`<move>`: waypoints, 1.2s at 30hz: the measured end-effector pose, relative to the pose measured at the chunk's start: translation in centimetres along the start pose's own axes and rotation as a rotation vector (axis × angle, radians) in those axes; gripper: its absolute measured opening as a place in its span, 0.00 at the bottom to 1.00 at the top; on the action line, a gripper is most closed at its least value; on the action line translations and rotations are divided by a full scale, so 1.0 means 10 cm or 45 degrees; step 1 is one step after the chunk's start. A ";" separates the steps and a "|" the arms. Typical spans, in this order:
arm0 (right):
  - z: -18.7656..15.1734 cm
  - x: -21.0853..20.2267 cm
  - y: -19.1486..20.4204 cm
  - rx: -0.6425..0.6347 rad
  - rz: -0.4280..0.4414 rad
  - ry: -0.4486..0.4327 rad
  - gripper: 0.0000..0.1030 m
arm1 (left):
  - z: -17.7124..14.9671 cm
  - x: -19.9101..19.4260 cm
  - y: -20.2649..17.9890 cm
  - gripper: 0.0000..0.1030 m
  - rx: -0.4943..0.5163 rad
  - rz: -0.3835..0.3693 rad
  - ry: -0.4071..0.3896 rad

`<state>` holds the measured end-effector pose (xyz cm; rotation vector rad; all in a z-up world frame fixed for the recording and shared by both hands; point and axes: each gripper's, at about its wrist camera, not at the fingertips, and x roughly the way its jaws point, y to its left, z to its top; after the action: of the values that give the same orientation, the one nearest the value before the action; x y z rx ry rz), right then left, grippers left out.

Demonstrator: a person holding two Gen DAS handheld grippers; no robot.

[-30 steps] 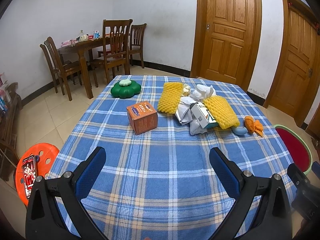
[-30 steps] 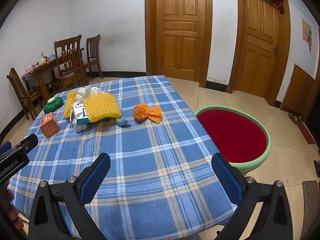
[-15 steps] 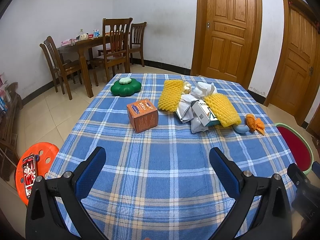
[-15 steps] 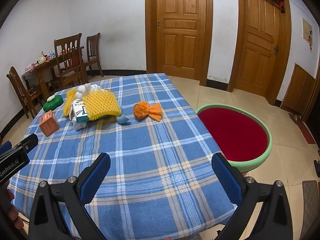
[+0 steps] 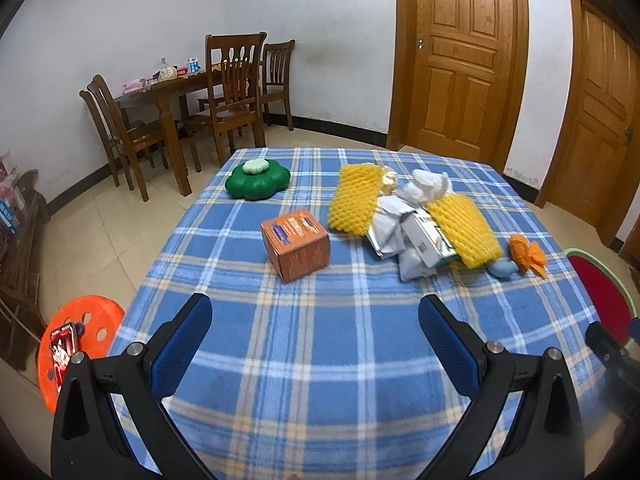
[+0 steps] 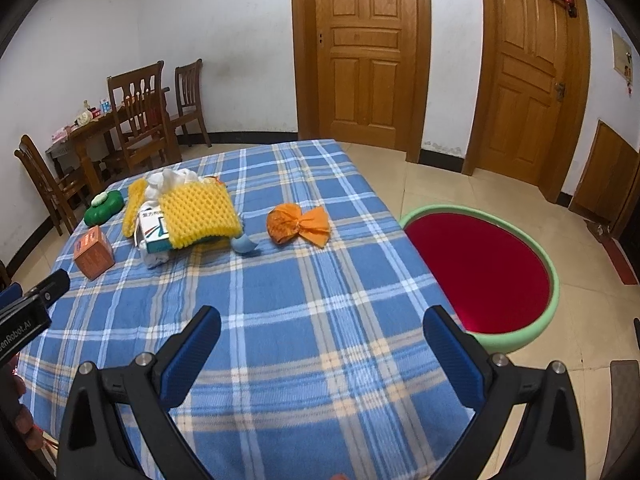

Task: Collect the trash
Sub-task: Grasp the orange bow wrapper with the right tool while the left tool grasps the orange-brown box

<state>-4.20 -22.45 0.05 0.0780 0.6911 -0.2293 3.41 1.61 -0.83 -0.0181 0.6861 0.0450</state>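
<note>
Left gripper (image 5: 314, 322) hangs over the near end of the blue plaid tablecloth (image 5: 320, 352), fingers spread wide, nothing between them. Right gripper (image 6: 322, 326) is just the same: released, empty, above the cloth's near edge.

Take the orange box (image 5: 296, 244) as the marker. It sits beyond the left gripper, well clear of the fingertips. Just to the right of the box lies the trash heap: a yellow foam net (image 5: 354, 198) at the heap's left side, a second yellow foam net (image 5: 464, 230) draped over a white carton (image 5: 428, 242), crumpled white paper (image 5: 426, 186) at the back, pale packets (image 5: 386, 226) underneath.

Farther right of the box, past the heap, a small blue scrap (image 5: 503, 269) touches the second net's edge, and an orange wrapper (image 5: 526, 254) lies just beside it. Beyond the box to the left, a green flower-shaped container (image 5: 257, 180) stands apart near the cloth's far corner.

Off the table's right side, seen from the right wrist, a green-rimmed red tub (image 6: 554, 276) sits on the floor.
</note>
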 end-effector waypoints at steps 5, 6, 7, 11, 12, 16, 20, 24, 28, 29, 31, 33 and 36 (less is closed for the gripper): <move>0.11 0.08 -0.03 0.016 -0.001 0.021 1.00 | 0.15 0.17 0.02 0.99 0.014 -0.003 0.033; 0.13 0.09 -0.04 0.021 0.000 0.027 1.00 | 0.19 0.22 0.03 0.99 0.016 -0.006 0.044; 0.16 0.16 -0.05 0.023 0.001 0.035 1.00 | 0.21 0.25 0.04 0.99 0.015 -0.006 0.051; 0.17 0.18 -0.06 0.019 0.008 0.060 1.00 | 0.29 0.40 0.11 0.99 0.011 -0.001 0.091; 0.16 0.18 -0.06 0.019 0.010 0.068 1.00 | 0.31 0.46 0.13 0.99 0.003 -0.003 0.108; 0.09 0.15 -0.04 0.018 0.006 0.106 1.00 | 0.38 0.66 0.20 0.99 -0.025 0.009 0.151; 0.02 0.13 -0.05 0.025 0.000 0.154 1.00 | 0.45 0.84 0.22 0.99 -0.028 -0.004 0.179; -0.03 0.08 -0.09 0.060 -0.026 0.184 1.00 | 0.48 1.00 0.21 0.99 0.016 0.055 0.166; -0.10 0.00 -0.06 0.079 -0.069 0.215 1.00 | 0.46 1.12 0.20 0.99 0.042 0.037 0.161; -0.13 -0.03 -0.05 0.082 -0.073 0.222 1.00 | 0.45 1.16 0.20 0.98 0.039 0.021 0.170; -0.16 -0.07 -0.02 0.085 -0.082 0.237 1.00 | 0.45 1.22 0.21 0.96 0.034 -0.011 0.193; -0.24 -0.14 0.00 0.099 -0.084 0.251 1.00 | 0.45 1.25 0.22 0.96 0.031 -0.022 0.196; -0.33 -0.20 0.01 0.129 -0.047 0.278 1.00 | 0.46 1.26 0.21 0.93 0.042 -0.045 0.192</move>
<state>-7.77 -21.54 -1.18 0.1896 0.8983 -0.2940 16.02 4.32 -5.26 -0.0017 0.8366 -0.0015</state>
